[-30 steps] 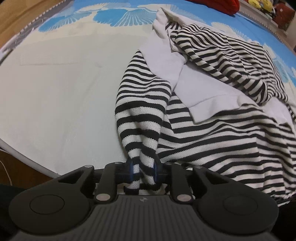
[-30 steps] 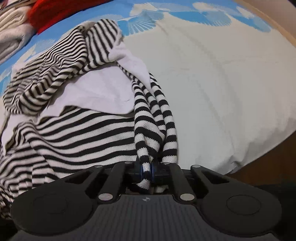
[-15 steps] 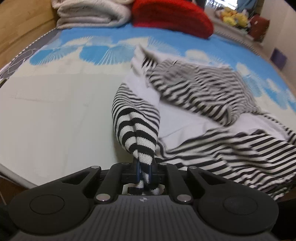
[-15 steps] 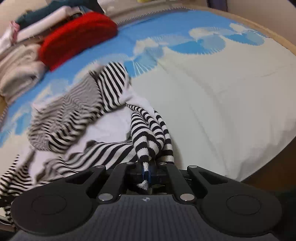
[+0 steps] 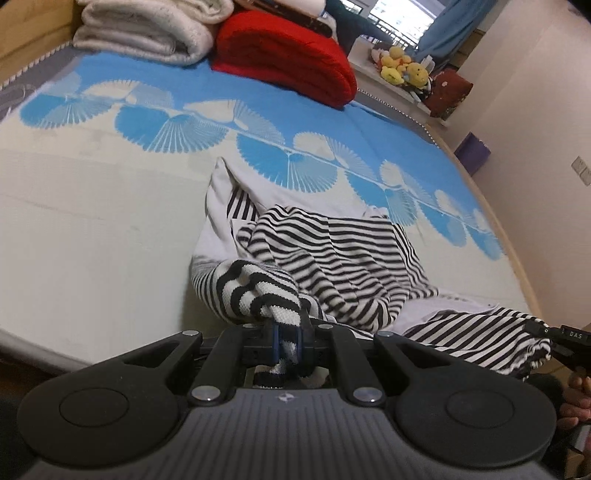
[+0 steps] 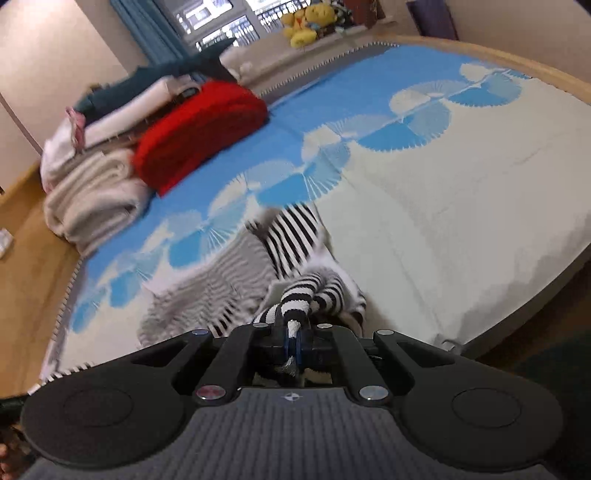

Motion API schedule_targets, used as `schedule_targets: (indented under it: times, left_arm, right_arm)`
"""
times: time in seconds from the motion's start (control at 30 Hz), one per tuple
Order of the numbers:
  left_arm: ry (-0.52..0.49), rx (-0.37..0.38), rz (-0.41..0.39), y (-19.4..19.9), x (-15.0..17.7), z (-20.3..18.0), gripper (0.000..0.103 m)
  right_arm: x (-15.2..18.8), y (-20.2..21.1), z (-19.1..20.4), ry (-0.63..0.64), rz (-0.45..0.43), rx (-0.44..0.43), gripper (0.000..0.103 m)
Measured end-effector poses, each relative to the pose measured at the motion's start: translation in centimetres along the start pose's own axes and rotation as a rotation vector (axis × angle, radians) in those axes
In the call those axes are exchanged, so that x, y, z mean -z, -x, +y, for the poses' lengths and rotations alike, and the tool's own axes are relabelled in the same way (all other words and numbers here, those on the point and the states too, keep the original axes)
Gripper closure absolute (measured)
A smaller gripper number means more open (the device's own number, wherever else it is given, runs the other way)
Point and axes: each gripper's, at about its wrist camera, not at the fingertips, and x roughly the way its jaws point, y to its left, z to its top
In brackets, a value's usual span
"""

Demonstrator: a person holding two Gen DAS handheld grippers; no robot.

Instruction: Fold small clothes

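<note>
Step in hand, by judgement: raising the black-and-white striped knit top with plain white panels (image 5: pixel 332 258) by two bunched corners, ahead of spreading it flat for a first fold. Gripping one rolled striped corner in the left gripper (image 5: pixel 287 341), jaws clenched on the knit after just having been tightening, with cloth plainly between the blue pads. Pinching another striped twist in the right gripper (image 6: pixel 293 341), jaws squeezed nearly together on it. Holding both corners up near the front edge of the blue-and-cream fan-patterned bed cover (image 5: pixel 92 221), with the far part of the top resting crumpled on the cover.

Calling next, probably, for drawing the two corners apart to pull the bunched cloth taut, then lowering it smooth onto the cream part of the cover. Watching meanwhile for the doubled-over striped layer and white panel tangling in the middle.

Showing only in the left wrist view: the striped hem running off right to the black tip of the other tool, part of a hand (image 5: pixel 576 391) beneath it, and sharp stripes. Showing only in the right wrist view: a dark teal shark-shaped plush (image 6: pixel 177 70) atop the folded pile, with the striped cloth smeared by blur. Appearing in both: the folded red blanket (image 5: pixel 288 70) and the rolled cream blanket (image 5: pixel 147 33), well apart from the top.
</note>
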Motion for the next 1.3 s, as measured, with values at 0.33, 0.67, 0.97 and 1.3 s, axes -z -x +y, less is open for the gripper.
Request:
schedule_targets:
  times: [0.33,0.67,0.97,1.3]
  left_arm:
    - [0.098,-0.019,0.081,-11.1,-9.9,4.8,0.094]
    - [0.286,-0.001,0.128,-19.0,-12.2,9.6,0.069]
    - [0.140,0.036,0.109,-15.1,-10.7,9.7,0.039]
    - [-0.153,0.049,0.247,-16.4,-7.5,5.3,0.040]
  right_arm:
    - [-6.4,-9.9,0.0,-0.042,0.114,-0.021,0.100]
    - [-10.9,-23.6,-2.1,-0.028,0.189,0.117,0.084]
    - [-10.2,-21.0,-0.7,0.123,0.154,-0.020,0.080]
    - [-6.3,-22.1,4.4,0.366,0.294,-0.082,0.060]
